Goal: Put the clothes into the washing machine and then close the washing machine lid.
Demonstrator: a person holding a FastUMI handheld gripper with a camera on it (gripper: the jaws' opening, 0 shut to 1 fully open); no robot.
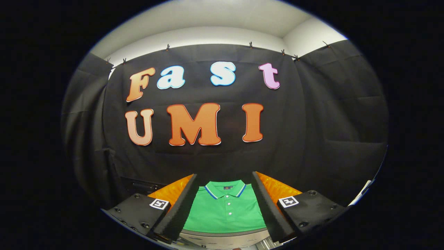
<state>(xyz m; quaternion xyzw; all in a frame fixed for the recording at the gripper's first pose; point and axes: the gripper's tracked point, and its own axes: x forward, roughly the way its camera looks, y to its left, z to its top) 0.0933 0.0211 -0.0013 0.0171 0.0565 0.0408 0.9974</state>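
Black cloth is hung as the booth's wall (312, 114) behind everything, pinned along its top edge by small clips, and a pale ceiling (215, 21) is seen above it. Folds and creases are visible in the cloth at both sides.

Low in the gripper view, the tongs (224, 208) are held spread wide apart, with nothing pinched between them. Their two fingers (177, 211) are angled inward toward the far end, and a square printed marker (159, 203) is carried on the body of each side.

Between the spread fingers, and just ahead of them, a green shirt (225, 213) is seen lying flat. Its collar, edged with a thin blue and white stripe, is turned toward the wall, and a short buttoned placket with white buttons runs down from it. The shirt is touched by neither finger. An orange surface (277, 189) is visible beyond the fingers on either side of the shirt, near the foot of the cloth wall. Under the shirt's near edge, a pale grey surface (225, 239) is partly shown; what it belongs to cannot be told. A white edge (364, 191) is glimpsed beyond the right-hand finger, too little to identify.
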